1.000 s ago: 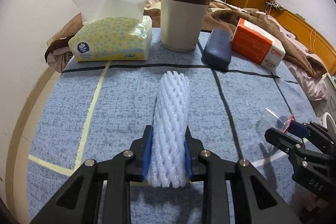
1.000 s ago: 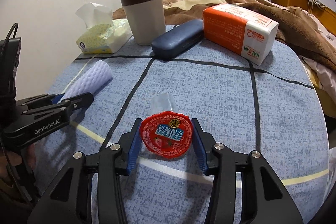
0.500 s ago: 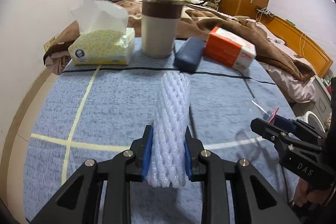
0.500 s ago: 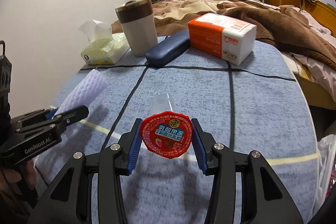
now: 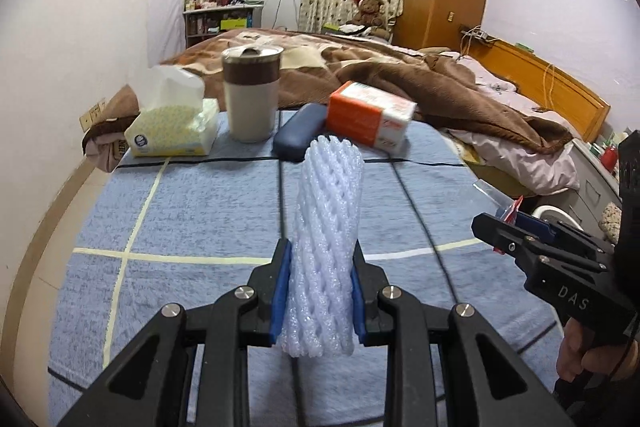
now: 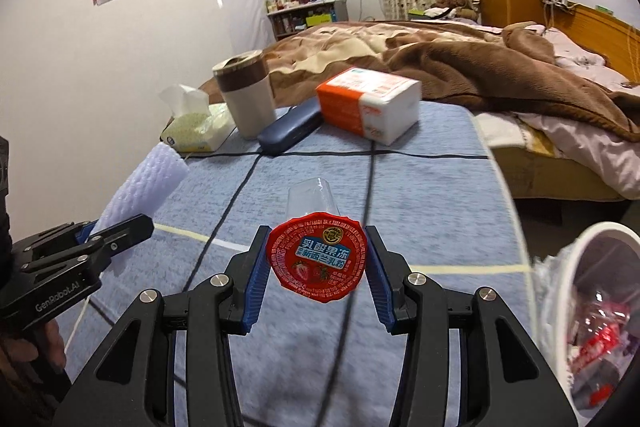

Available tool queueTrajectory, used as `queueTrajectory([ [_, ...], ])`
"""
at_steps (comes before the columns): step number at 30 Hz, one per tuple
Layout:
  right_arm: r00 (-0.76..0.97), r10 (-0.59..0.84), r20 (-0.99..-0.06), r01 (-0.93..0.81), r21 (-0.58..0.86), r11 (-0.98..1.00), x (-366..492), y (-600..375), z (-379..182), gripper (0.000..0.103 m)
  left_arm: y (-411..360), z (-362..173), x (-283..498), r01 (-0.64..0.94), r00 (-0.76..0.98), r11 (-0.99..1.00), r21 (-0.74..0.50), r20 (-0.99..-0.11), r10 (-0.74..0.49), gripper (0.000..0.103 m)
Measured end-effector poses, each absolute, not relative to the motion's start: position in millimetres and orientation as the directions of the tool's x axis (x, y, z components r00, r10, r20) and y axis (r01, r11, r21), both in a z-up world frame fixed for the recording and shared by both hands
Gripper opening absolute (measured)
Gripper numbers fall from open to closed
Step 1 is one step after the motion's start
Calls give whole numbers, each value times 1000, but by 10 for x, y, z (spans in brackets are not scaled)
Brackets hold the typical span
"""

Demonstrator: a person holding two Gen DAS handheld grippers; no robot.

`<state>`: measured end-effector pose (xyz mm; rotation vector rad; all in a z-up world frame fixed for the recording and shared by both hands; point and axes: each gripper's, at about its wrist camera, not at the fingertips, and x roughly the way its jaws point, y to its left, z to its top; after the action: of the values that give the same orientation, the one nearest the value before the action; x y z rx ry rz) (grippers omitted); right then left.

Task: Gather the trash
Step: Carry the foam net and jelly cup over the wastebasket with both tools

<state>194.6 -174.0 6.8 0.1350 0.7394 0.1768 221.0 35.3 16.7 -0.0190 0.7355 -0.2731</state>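
Two pieces of trash are in hand, one per tool. In the left wrist view, the left gripper (image 5: 319, 301) is clamped on a white foam fruit net (image 5: 326, 247), its blue pads pressing the net's lower end from both sides. The net's long axis runs straight out ahead of the fingers, past their tips and raised clear of the blue tablecloth (image 5: 200, 219). Beyond the tips stand a tissue pack (image 5: 172, 131), a lidded cup (image 5: 251, 93), a dark glasses case (image 5: 299, 137) and an orange-and-white paper pack (image 5: 370, 121). To the right of the fingers the right gripper (image 5: 516, 223) comes in level with this one, a clear cup with a red lid edge showing at its tips.

In the right wrist view, the right gripper (image 6: 316, 271) is closed on a jelly cup (image 6: 314, 227), the red foil lid (image 6: 317, 261) facing the camera and the clear body pointing forward between the fingers. The white trash bin (image 6: 560, 267) lies low to the right of the fingers, beside the table edge, with wrappers already inside. That places the right hand nearer the bin, so it probably drops first; the left would have to cross over. To the left of the fingers the foam net juts out from the other tool, angled up and forward.
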Motion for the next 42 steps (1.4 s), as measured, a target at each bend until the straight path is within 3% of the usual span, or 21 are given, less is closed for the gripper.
queueTrajectory([
  [21, 807, 47, -589, 62, 164, 985, 1192, -2823, 318, 46, -868, 493, 1559, 450, 691, 884, -126, -578, -434, 28],
  [42, 758, -159, -632, 293, 113, 949, 876, -3973, 161, 46, -2310, 214, 1363, 625, 538, 769, -135, -639, -549, 28],
])
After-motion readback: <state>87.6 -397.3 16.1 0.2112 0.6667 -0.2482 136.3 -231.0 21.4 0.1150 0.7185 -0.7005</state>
